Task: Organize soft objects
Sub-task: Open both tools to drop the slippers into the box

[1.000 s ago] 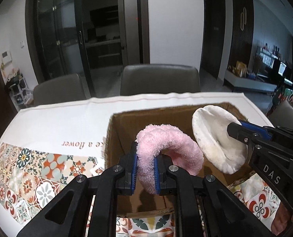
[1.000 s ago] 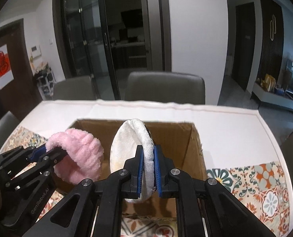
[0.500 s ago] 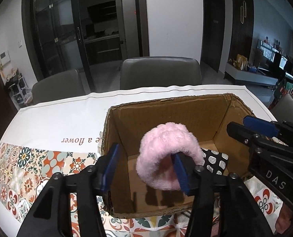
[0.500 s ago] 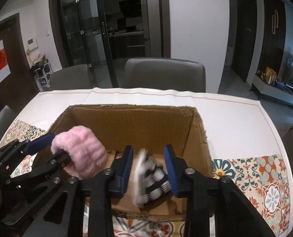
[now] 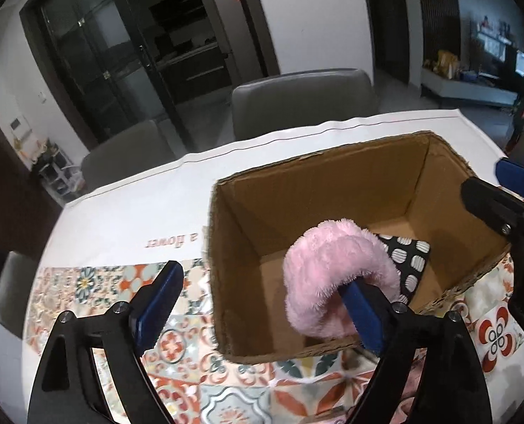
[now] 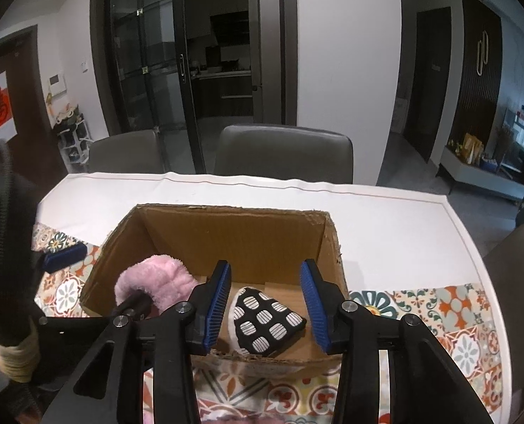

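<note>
An open cardboard box (image 5: 318, 190) (image 6: 233, 226) stands on the table. A fluffy pink slipper (image 5: 332, 275) (image 6: 156, 282) hangs looped over the right finger of my open left gripper (image 5: 258, 304), just over the box's near edge. A black slipper with white striped dots (image 6: 265, 318) (image 5: 408, 258) lies on the box floor. My right gripper (image 6: 267, 304) is open and empty above it, at the box's near wall.
The table has a white cloth (image 6: 385, 219) and a patterned tile runner (image 5: 96, 282) (image 6: 449, 311). Grey chairs (image 6: 283, 152) stand behind the table. Some pink fabric (image 5: 406, 402) lies at the near edge in the left wrist view.
Both grippers opened. The white-soled dotted slipper dropped from the right gripper into the box. The pink slipper came out of the left gripper's grip and now hangs on its right finger.
</note>
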`<state>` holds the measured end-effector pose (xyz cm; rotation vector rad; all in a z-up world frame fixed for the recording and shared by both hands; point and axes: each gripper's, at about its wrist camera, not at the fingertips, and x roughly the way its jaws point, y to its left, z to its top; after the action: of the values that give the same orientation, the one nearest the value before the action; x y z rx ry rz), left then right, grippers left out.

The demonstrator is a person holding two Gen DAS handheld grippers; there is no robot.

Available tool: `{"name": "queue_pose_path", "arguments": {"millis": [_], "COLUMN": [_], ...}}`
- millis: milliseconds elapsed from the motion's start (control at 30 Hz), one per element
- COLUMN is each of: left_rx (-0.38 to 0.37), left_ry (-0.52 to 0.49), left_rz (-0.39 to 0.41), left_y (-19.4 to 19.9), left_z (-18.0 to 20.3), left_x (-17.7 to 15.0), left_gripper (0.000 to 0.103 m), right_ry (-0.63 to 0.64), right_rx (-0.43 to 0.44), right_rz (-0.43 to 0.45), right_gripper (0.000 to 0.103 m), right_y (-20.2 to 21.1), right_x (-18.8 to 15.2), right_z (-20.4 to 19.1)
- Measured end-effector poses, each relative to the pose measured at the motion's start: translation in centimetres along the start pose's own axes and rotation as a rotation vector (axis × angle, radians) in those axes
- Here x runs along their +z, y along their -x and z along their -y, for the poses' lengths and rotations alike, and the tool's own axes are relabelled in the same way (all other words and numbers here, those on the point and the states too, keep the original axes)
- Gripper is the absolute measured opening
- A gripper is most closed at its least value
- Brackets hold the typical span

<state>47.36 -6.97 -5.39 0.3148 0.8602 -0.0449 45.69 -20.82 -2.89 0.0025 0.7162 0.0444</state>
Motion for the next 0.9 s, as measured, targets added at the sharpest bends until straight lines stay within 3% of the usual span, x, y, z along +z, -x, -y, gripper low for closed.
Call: {"name": "queue_pose_path", "arguments": {"millis": [200, 500, 633, 767, 900], "left_rx": [0.012, -0.032, -0.055, -0.037, -0.091], "left_ry": [-0.042, -0.111, -0.109, -0.106, -0.087], "left_rz": [-0.08, -0.204, -0.292, -0.315, -0.374], "left_y": [0.1, -1.5, -2.7, -2.8, -3.2], "left_z": [-0.3, 0.3, 0.3, 0.2, 0.2], "left_x": [1.1, 3.4, 4.0, 4.4, 4.6], "left_gripper": [0.094, 0.095, 0.095, 0.095, 0.095], "right_ry": [-0.031, -0.053, -0.057, -0.059, -0.08], "right_rx": [-0.03, -0.064, -0.073, -0.082, -0.08], "right_rz": [-0.061, -0.144, -0.174, -0.214, -0.25], "right_gripper": [0.043, 0.043, 0.043, 0.043, 0.043], "right_y": [0.0, -0.5, -0.9, -1.4, -1.9], "right_x": [0.4, 1.2, 1.8, 2.3, 2.4], "right_z": [0.5, 0.9, 0.9, 1.2, 1.7]}}
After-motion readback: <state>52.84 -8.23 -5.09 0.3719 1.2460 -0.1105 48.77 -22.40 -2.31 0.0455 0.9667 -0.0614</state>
